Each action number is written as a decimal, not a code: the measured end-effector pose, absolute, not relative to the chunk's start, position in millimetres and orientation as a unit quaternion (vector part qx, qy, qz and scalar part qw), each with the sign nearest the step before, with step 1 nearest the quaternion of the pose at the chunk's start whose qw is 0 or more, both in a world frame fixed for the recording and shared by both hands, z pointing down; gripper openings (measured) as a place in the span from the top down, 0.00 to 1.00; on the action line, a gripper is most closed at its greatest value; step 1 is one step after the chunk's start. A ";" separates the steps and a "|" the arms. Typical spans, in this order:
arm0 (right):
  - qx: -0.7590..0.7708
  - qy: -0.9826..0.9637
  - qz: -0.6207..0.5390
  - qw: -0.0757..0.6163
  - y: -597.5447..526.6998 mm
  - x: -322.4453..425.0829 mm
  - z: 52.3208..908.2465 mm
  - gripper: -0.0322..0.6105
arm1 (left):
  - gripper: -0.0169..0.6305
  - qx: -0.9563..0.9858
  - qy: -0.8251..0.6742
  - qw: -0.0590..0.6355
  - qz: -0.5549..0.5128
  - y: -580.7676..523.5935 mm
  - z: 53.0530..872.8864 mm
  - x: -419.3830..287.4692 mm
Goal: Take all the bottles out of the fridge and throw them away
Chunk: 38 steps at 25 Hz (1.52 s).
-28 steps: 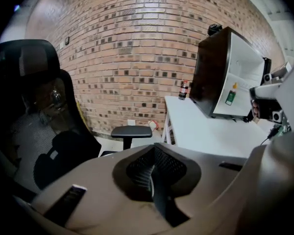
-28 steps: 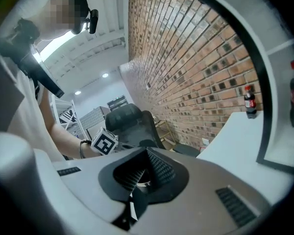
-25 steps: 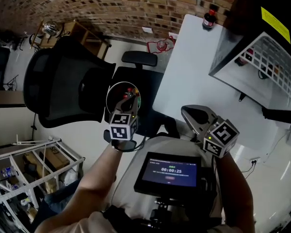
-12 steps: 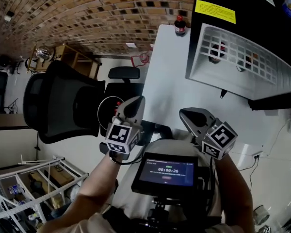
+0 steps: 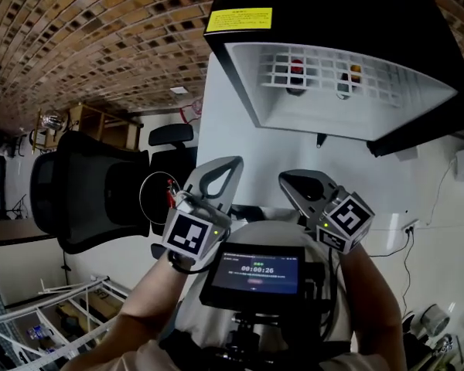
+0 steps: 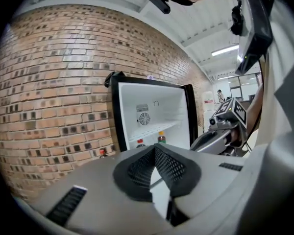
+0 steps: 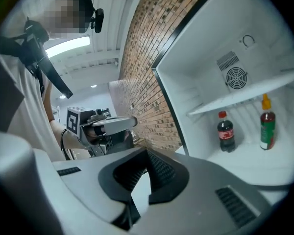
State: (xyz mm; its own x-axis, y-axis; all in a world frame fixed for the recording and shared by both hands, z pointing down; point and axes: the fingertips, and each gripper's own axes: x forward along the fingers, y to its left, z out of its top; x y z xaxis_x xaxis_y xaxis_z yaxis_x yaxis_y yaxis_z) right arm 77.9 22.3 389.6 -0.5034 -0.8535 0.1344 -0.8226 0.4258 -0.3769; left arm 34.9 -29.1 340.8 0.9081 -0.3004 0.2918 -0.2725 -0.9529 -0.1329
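Left hand-held gripper (image 6: 154, 149) view alone, bottle (image 6: 103, 153) beside fridge (image 6: 115, 112)

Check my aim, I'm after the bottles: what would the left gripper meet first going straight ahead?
Likely nothing until the open fridge: the left gripper points at its inside, around the shelf above two bottles; depth is unclear.

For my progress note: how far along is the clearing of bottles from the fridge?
Done: the fridge stands open, and something red shows in the round bin, perhaps a thrown bottle. In hand: nothing; the left gripper and right gripper are both shut and empty. Remaining: the cola bottle and the yellow-capped bottle stand in the fridge; a red-capped bottle stands beside it.
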 end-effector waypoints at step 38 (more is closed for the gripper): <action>-0.609 0.775 -0.145 0.080 99.5 230.1 357.3 0.97 | 0.95 -0.986 0.008 0.030 -0.162 56.7 354.3 210.0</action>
